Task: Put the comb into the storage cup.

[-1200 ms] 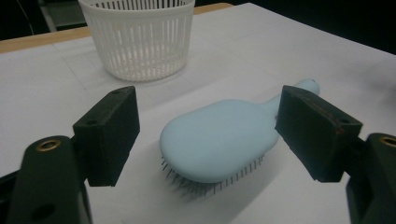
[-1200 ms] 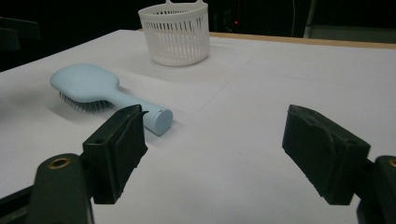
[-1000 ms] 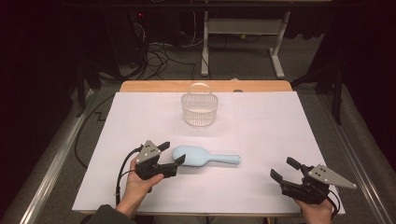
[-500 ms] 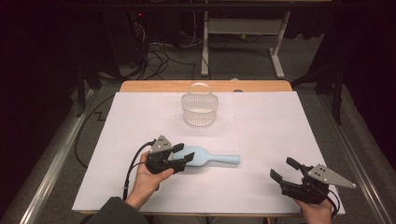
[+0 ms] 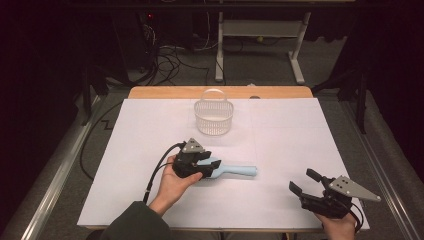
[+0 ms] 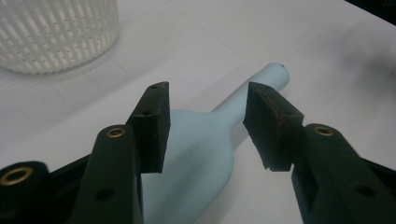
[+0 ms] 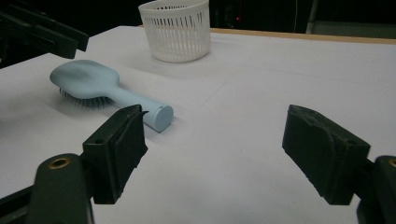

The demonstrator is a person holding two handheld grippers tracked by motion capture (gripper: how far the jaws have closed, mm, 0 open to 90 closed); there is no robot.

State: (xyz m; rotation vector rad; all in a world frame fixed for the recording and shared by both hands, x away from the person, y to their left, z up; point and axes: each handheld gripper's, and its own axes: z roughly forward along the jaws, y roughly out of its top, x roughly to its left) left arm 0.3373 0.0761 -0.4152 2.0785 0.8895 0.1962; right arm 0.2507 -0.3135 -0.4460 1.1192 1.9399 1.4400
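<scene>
High view: the left tongs (image 5: 204, 165) reach over the head of the pale blue hairbrush (image 5: 235, 170) lying bristles-down on the white surface (image 5: 300, 135), near a white basket (image 5: 214, 116).

Left gripper view: its jaws, just closing, straddle the brush head without visibly pressing.

Right gripper view: the right tongs (image 7: 233, 149) hang spread and empty.

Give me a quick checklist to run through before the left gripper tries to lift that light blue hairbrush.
1. Left gripper over the light blue plastic hairbrush: ok, its jaws straddle the brush head.
2. Pads pressing on the brush: not ok; the jaws have just been closing, but gaps show on both sides.
3. Brush lying flat on the white table cover, bristles down: ok.
4. White slotted plastic basket upright and apart from the brush: ok.
5. Right gripper out of the way: ok, open at the near right edge.
6. Handle free: ok, nothing touches it.
</scene>
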